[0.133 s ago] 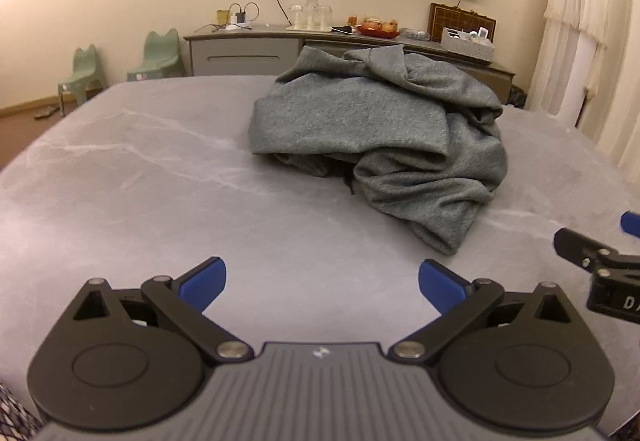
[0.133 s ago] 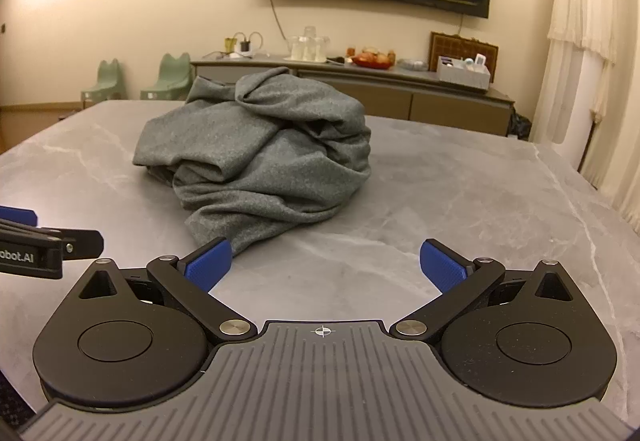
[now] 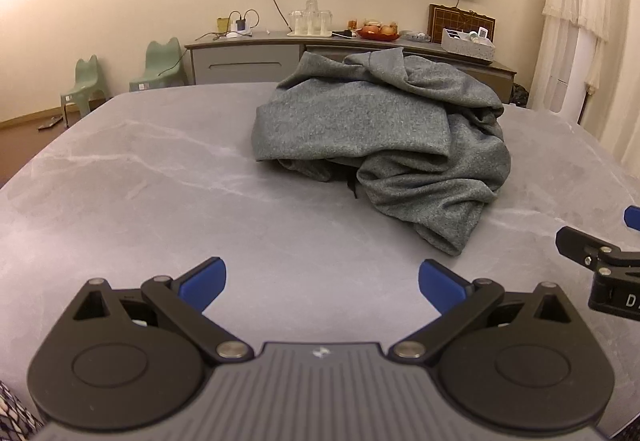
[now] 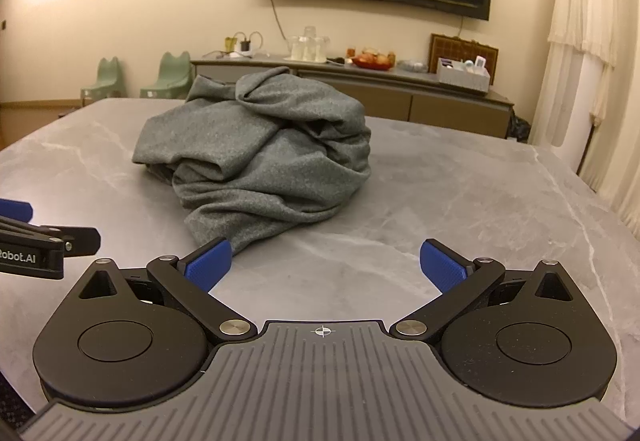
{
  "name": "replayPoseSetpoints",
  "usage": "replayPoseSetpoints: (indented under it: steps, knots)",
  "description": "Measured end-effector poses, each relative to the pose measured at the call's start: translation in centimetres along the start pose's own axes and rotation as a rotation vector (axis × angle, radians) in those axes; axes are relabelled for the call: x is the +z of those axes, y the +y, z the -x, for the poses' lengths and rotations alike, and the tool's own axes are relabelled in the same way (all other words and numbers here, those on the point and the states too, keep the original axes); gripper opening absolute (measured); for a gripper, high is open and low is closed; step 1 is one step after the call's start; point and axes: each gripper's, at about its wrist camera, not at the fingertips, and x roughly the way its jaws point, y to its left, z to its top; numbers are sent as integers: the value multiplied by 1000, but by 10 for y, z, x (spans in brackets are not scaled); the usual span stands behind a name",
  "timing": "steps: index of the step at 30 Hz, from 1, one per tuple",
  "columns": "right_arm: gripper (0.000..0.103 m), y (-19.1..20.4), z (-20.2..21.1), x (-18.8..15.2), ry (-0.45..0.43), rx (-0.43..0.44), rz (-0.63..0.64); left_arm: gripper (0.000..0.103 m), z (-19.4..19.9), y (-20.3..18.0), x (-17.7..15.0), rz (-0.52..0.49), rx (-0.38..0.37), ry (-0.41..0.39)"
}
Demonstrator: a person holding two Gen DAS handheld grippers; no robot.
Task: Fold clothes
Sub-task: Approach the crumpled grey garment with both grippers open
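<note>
A crumpled grey garment (image 3: 380, 137) lies in a heap on the grey marble table (image 3: 140, 177). It also shows in the right wrist view (image 4: 264, 157). My left gripper (image 3: 322, 283) is open and empty, low over the table, short of the heap. My right gripper (image 4: 325, 266) is open and empty, with its left fingertip (image 4: 208, 263) close to the heap's near corner. Each gripper shows at the edge of the other's view: the right one in the left wrist view (image 3: 600, 257) and the left one in the right wrist view (image 4: 40, 241).
A long grey sideboard (image 3: 248, 59) with cups, fruit and a box stands against the far wall. Two green stools (image 3: 160, 67) stand at the left. White curtains (image 3: 580, 17) hang at the right. The table's right edge (image 4: 592, 193) is near.
Both views are nearly the same as 0.1 s ago. The grippers have barely moved.
</note>
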Motion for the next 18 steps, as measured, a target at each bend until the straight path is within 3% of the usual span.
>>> replayPoseSetpoints:
  steps: [5,8,12,15,17,18]
  knots:
    - [102,2,2,1,-6,4,-2,103,-7,6,-5,-32,22,-17]
    - [102,4,3,1,-10,6,-3,103,-2,-13,-4,-92,48,-1]
    - [101,-5,5,-1,-13,6,-13,103,1,-16,-7,-107,26,5]
    - [89,2,1,-3,-4,1,6,90,0,-19,-8,-120,14,10]
    - [68,4,-3,-2,13,8,4,72,-1,-21,-9,-131,9,15]
    - [63,2,-4,-3,31,17,-6,66,-1,-23,-9,-137,9,18]
